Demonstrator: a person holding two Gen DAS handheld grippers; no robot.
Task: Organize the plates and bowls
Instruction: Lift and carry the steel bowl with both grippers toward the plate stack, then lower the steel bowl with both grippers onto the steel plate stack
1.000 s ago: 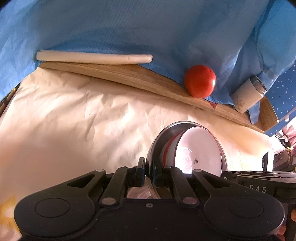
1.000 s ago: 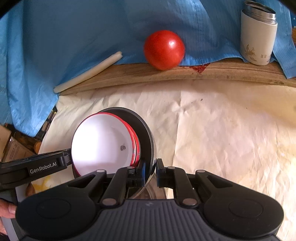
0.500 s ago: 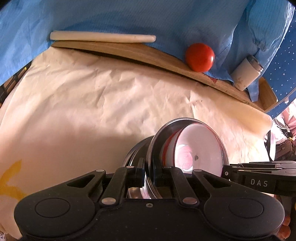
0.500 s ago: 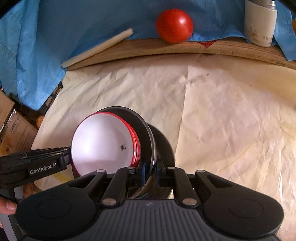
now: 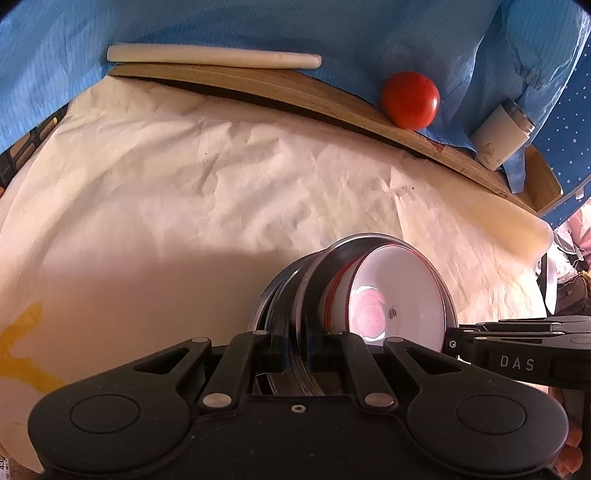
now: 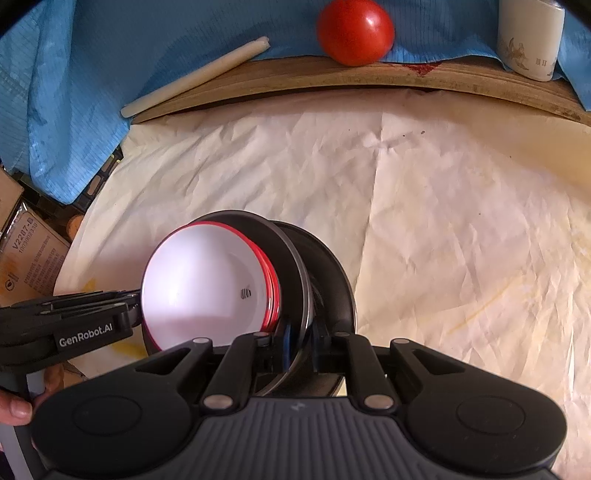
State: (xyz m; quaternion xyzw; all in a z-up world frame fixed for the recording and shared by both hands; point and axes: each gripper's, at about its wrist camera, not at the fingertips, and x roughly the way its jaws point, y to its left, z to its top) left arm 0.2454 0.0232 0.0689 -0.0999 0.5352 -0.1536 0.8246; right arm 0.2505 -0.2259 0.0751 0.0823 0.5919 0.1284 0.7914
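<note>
A white bowl with a red rim point(image 5: 399, 295) point(image 6: 207, 284) sits nested in a steel plate point(image 5: 314, 280) point(image 6: 291, 266). A second steel plate point(image 5: 269, 295) point(image 6: 332, 269) lies under it on the paper-covered table. My left gripper point(image 5: 295, 339) is shut on the steel plate's rim on one side. My right gripper point(image 6: 299, 347) is shut on the same rim from the opposite side. Each gripper shows at the edge of the other's view, the right one point(image 5: 517, 354) and the left one point(image 6: 74, 321).
A red tomato point(image 5: 410, 99) point(image 6: 354, 31), a white tumbler point(image 5: 498, 136) point(image 6: 528, 40) and a white rod point(image 5: 214, 61) point(image 6: 195, 77) lie on a wooden board with blue cloth at the back. Cardboard boxes point(image 6: 26, 251) stand left of the table.
Both grippers have drawn back and lowered the plate with the bowl. A second steel plate has come into view under it.
</note>
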